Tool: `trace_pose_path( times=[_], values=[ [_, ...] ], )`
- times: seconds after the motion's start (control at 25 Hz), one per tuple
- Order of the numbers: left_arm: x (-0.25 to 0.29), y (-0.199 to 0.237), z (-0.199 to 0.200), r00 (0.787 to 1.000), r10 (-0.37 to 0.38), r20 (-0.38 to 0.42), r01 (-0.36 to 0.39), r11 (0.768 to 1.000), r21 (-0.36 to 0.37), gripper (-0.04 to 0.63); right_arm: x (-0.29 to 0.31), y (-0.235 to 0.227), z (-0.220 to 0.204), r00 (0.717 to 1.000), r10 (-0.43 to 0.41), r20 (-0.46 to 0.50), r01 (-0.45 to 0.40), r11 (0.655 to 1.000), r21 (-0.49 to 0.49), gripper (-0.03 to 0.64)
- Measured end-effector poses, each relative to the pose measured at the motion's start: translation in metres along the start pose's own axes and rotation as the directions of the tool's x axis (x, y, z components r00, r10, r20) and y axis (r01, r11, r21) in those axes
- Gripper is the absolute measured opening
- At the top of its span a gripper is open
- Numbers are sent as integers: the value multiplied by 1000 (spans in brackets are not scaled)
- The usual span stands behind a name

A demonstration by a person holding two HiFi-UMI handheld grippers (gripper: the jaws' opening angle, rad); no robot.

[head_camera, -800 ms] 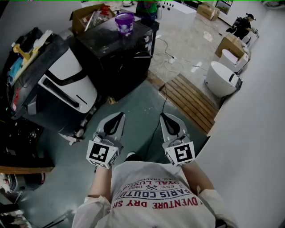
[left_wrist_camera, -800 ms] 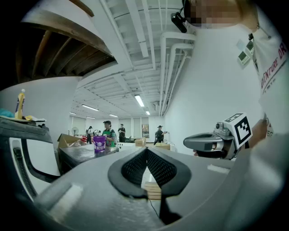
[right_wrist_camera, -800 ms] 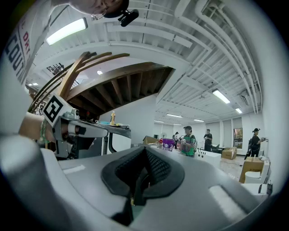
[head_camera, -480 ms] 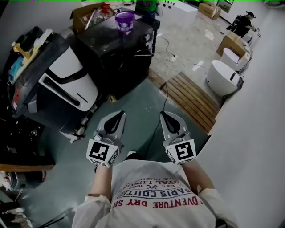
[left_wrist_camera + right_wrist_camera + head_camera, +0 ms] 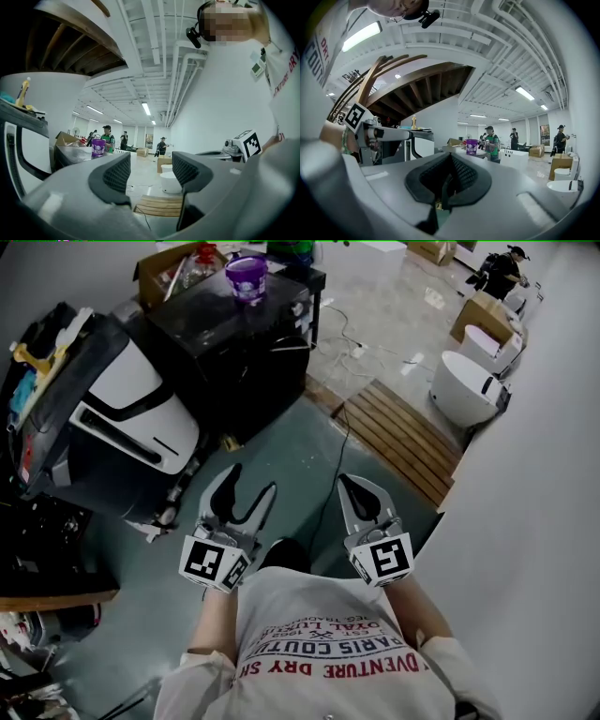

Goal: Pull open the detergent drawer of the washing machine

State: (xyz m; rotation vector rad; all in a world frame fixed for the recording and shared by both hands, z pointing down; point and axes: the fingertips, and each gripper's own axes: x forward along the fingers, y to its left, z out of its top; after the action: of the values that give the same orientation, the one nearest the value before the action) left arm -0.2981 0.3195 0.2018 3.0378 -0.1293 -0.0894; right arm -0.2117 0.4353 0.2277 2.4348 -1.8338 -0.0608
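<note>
Above green floor (image 5: 291, 451), ahead of person's chest: left gripper (image 5: 249, 482) holding jaws well apart, nothing between them; right gripper (image 5: 353, 489) showing jaws pressed together, empty. Washing machine (image 5: 131, 409) standing at floor's left edge, well apart from both grippers; its drawer not made out. Head view alone showing wooden slats (image 5: 398, 442) ahead. Gripper views alone showing people standing beyond purple bucket (image 5: 246, 273) on black cabinet (image 5: 234, 329). Open floor lying between grippers and machine; white wall (image 5: 534, 474) running close along right.

My head camera looks steeply down onto the floor (image 5: 291, 474). Each gripper camera sits close behind its fingers (image 5: 115, 176), facing level across the room; all three share the purple bucket (image 5: 246, 276).
</note>
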Motion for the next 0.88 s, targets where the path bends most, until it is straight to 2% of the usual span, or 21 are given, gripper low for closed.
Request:
trace_pose_path(
  times=[0.16, 0.36, 0.6, 0.88],
  values=[
    [20, 17, -7, 1000, -5, -11, 5, 1000, -16, 271, 15, -14, -8, 1000, -16, -11, 16, 1000, 10, 2],
    [63, 62, -24, 999, -9, -33, 7, 999, -38, 270, 65, -38, -20, 999, -27, -19, 27, 1000, 4, 2],
    [140, 141, -29, 999, -5, -38, 2, 997, -75, 270, 165, -85, -25, 997, -40, -65, 39, 999, -14, 2],
    [229, 248, -25, 999, 16, -47, -21, 995, -101, 270, 307, -124, -22, 995, 16, -97, -19, 999, -36, 2]
  ],
)
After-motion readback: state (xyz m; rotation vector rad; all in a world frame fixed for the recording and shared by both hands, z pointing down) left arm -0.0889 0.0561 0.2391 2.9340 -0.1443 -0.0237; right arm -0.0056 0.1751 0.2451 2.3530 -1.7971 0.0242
